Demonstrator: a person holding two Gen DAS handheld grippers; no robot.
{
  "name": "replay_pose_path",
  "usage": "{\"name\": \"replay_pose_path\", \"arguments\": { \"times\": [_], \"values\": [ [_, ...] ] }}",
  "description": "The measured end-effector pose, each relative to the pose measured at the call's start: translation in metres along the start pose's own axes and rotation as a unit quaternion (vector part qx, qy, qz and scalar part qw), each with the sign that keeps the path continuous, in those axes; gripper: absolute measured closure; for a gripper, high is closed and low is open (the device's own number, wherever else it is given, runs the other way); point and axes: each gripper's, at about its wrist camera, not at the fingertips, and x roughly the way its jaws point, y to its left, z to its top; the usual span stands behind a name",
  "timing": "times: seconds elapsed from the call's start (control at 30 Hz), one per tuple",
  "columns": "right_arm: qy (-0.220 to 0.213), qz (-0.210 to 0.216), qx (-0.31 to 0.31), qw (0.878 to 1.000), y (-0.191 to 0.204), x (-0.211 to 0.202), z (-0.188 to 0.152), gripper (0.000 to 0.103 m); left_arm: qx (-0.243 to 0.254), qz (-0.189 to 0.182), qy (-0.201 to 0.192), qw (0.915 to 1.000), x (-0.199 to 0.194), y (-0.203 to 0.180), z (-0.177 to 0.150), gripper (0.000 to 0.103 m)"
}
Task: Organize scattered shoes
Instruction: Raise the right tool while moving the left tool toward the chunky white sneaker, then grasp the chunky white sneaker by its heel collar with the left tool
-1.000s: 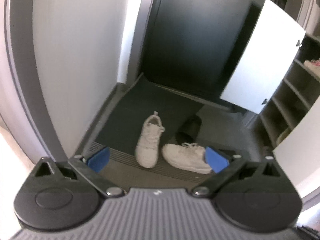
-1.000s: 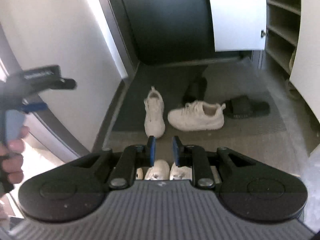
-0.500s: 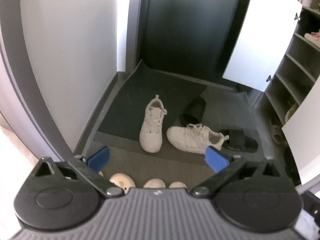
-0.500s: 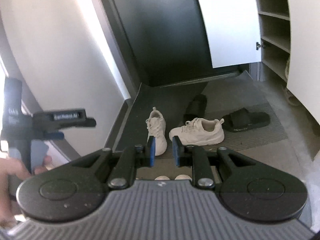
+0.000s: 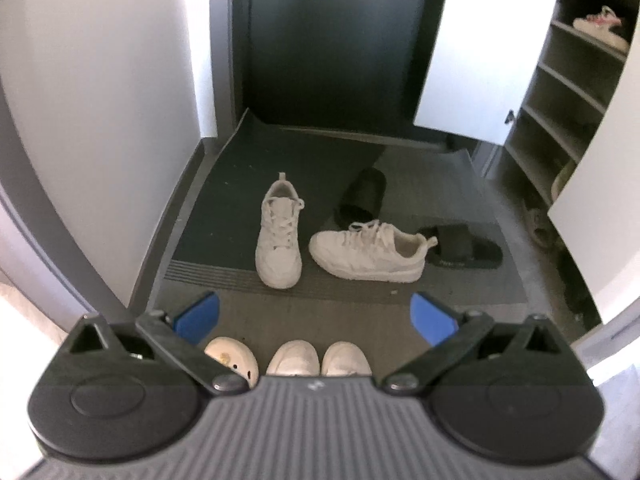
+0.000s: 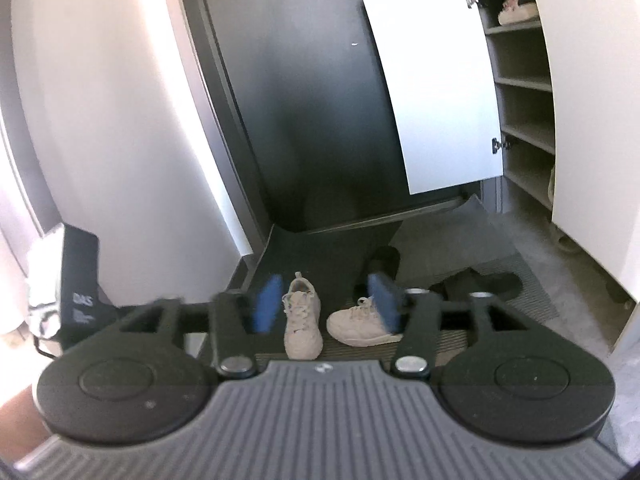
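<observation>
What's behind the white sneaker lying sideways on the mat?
Behind the sideways white sneaker are two black slides: one at its toe end, another at its heel. The sneaker covers part of each slide, so their hidden ends cannot be seen.

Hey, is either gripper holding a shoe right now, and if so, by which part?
Nothing is held. The left gripper is open and empty, and the right gripper, whose jaws have just been opening, is empty too.

Left gripper (image 5: 316,318): grey ribbed housing, two black round hubs, black linkage arms with silver pivot screws, blue pads on the fingers (image 5: 198,316). Right gripper (image 6: 326,304): same build; its blue pads appear blurred. White shoes (image 5: 318,358) worn.
</observation>
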Motion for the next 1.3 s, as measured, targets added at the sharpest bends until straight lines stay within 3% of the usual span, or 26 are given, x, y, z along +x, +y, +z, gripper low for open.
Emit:
{"name": "replay_pose_path", "arguments": {
  "times": [0.07,0.17,0.3,0.37,0.43,0.6,0.67,0.87,1.0,1.17,1.3],
  "values": [
    [-0.006,0.020,0.017,1.000,-0.006,-0.002,0.000,0.000,0.014,0.007,-0.001,0.9999,0.009,0.003,0.005,0.000],
    [-0.021,0.038,0.036,0.998,-0.009,-0.010,0.000,0.000,0.038,0.036,0.002,0.9986,0.034,0.013,0.024,0.000],
    [-0.050,0.061,0.082,0.994,-0.016,-0.016,-0.005,0.000,0.022,0.062,0.005,0.9978,0.077,0.036,0.056,0.000],
    [-0.049,0.063,0.102,0.992,-0.018,-0.014,-0.009,0.000,0.007,0.056,0.014,0.9983,0.114,0.051,0.073,0.000],
    [-0.034,0.066,0.123,0.990,-0.021,-0.007,-0.013,0.000,0.005,0.058,0.019,0.9981,0.140,0.057,0.082,0.000],
    [0.022,0.073,0.180,0.981,-0.041,0.030,-0.008,0.000,0.028,0.086,0.063,0.9939,0.251,0.063,0.095,0.000],
    [0.029,0.065,0.174,0.982,-0.041,0.039,-0.008,0.000,0.034,0.092,0.076,0.9923,0.287,0.064,0.094,0.000],
    [0.115,0.031,0.176,0.977,-0.058,0.105,-0.016,0.000,0.021,0.088,0.110,0.9897,0.406,0.069,0.083,0.000],
    [0.170,0.020,0.186,0.968,-0.070,0.147,-0.025,0.000,0.012,0.087,0.111,0.9900,0.455,0.068,0.079,0.001],
    [0.193,0.009,0.199,0.961,-0.080,0.178,-0.032,0.000,0.023,0.109,0.104,0.9883,0.501,0.061,0.079,0.001],
    [0.204,-0.001,0.213,0.956,-0.085,0.203,-0.034,0.000,0.014,0.116,0.120,0.9858,0.533,0.065,0.078,0.001]
  ]
}}
